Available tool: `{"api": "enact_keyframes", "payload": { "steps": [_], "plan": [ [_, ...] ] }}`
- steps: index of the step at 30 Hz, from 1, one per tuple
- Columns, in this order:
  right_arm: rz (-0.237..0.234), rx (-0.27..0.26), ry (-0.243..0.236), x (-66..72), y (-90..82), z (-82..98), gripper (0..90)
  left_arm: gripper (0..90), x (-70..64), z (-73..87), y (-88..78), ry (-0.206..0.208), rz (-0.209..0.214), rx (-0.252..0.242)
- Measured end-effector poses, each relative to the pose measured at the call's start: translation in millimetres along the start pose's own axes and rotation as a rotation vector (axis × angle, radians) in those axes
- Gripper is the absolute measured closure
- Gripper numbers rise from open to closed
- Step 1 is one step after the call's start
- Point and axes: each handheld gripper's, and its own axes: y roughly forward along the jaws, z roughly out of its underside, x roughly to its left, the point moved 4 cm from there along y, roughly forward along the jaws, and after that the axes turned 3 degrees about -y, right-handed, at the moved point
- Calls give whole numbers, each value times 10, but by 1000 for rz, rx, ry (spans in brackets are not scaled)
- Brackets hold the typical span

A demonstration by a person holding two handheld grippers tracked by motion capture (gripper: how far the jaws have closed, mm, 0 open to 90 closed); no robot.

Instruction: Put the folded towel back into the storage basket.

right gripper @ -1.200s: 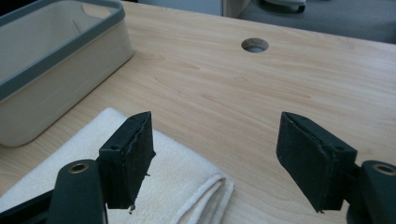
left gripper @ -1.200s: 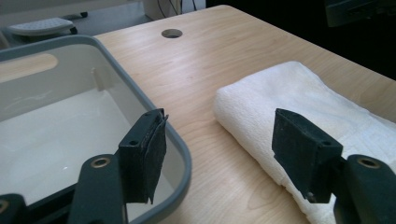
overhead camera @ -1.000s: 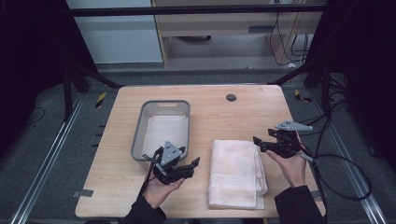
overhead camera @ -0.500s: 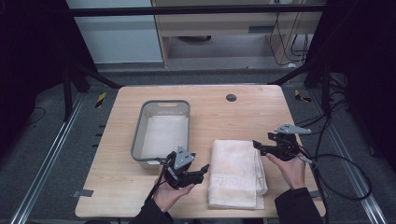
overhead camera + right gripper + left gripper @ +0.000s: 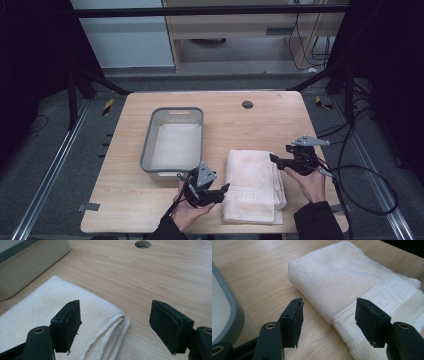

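A folded white towel [image 5: 252, 185] [image 5: 342, 277] [image 5: 50, 312] lies on the wooden table [image 5: 280, 120], right of a grey bin [image 5: 175, 142] [image 5: 227, 315] [image 5: 30, 255] with a white cloth inside. My left gripper [image 5: 224, 192] [image 5: 329, 301] is low at the towel's left edge. It is open, its jaws have just been closing a little, and the towel's edge lies between them with neither pad touching it. My right gripper [image 5: 274, 160] [image 5: 115, 302] hovers over the towel's far right corner. It is open, its jaws have just been opening, and they hold nothing.
A round cable hole [image 5: 247, 104] [image 5: 142, 244] sits near the table's far edge. Black cables trail off the table's right side to the floor. Bare wood surrounds the towel on the right and far sides.
My left gripper has moved right and down, from in front of the bin to the towel's left edge. The right gripper has stayed almost in place.
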Motion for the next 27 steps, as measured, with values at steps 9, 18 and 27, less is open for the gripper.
{"api": "enact_keyframes", "payload": {
  "steps": [9,18,27],
  "plan": [
    [-7,23,10,-15,48,68,239,388,-38,71,95,-9,20,29],
    [-21,59,16,10,161,147,242,371,-106,170,241,-9,33,69],
    [-29,92,17,49,296,214,236,350,-140,244,353,-16,40,87]
  ]
}}
